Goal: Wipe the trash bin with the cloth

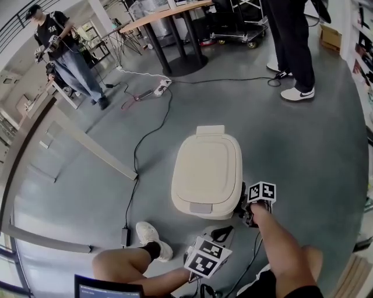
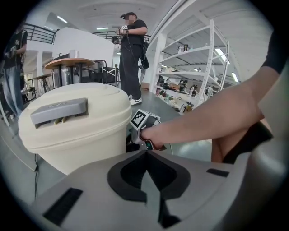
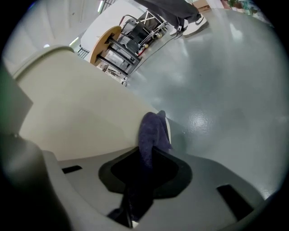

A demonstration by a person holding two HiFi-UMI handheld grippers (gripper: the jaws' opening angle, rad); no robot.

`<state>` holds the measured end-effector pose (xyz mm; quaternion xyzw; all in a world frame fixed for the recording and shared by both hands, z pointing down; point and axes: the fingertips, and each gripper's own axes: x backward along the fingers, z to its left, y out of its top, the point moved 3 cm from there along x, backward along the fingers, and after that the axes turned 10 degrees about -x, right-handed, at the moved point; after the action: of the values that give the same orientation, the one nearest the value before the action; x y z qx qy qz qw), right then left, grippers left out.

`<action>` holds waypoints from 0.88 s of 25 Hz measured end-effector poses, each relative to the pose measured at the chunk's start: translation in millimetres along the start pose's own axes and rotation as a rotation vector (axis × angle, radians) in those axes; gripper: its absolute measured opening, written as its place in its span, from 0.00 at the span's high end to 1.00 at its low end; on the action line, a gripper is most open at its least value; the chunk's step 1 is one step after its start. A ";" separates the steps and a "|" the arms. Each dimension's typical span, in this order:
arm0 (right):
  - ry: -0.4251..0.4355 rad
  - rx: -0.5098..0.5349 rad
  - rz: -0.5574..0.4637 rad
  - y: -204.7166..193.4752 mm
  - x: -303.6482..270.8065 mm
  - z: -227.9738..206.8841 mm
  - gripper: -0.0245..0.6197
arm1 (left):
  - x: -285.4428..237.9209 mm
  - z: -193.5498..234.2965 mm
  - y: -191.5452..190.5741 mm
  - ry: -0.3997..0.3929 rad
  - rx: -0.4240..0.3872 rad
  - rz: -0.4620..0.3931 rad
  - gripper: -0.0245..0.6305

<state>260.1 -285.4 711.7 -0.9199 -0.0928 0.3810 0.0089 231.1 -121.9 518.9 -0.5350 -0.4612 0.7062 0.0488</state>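
Note:
A cream trash bin (image 1: 207, 169) with its lid down stands on the grey floor. My right gripper (image 1: 247, 214) is low against the bin's right side and is shut on a dark purple cloth (image 3: 151, 135). In the right gripper view the cloth sticks out past the jaws and lies against the bin's wall (image 3: 81, 113). My left gripper (image 1: 223, 234) hangs just in front of the bin's near side, shut with nothing in it. In the left gripper view the bin (image 2: 76, 122) fills the left, and the right gripper's marker cube (image 2: 144, 121) shows beside it.
A black cable (image 1: 140, 145) runs along the floor left of the bin to a power strip (image 1: 162, 87). My own white shoe (image 1: 152, 238) rests near the bin's front left. Two people (image 1: 294, 46) stand farther off, near a round table (image 1: 169, 17). Shelves (image 2: 194, 76) line the right.

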 end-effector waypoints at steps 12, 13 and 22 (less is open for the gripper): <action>0.125 0.117 -0.023 17.7 59.3 43.7 0.84 | -5.4 -7.6 14.1 0.000 -0.027 -0.003 0.96; 0.143 0.109 -0.041 21.9 68.0 47.4 0.84 | -4.5 -9.7 17.0 -0.002 -0.032 -0.011 0.96; 0.405 0.070 -0.161 57.1 145.1 113.2 0.84 | 2.7 -14.2 31.2 0.002 -0.050 -0.045 0.96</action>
<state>290.4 -321.9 524.9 -0.9664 -0.1489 0.1894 0.0895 254.6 -129.7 495.0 -0.5264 -0.4903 0.6926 0.0519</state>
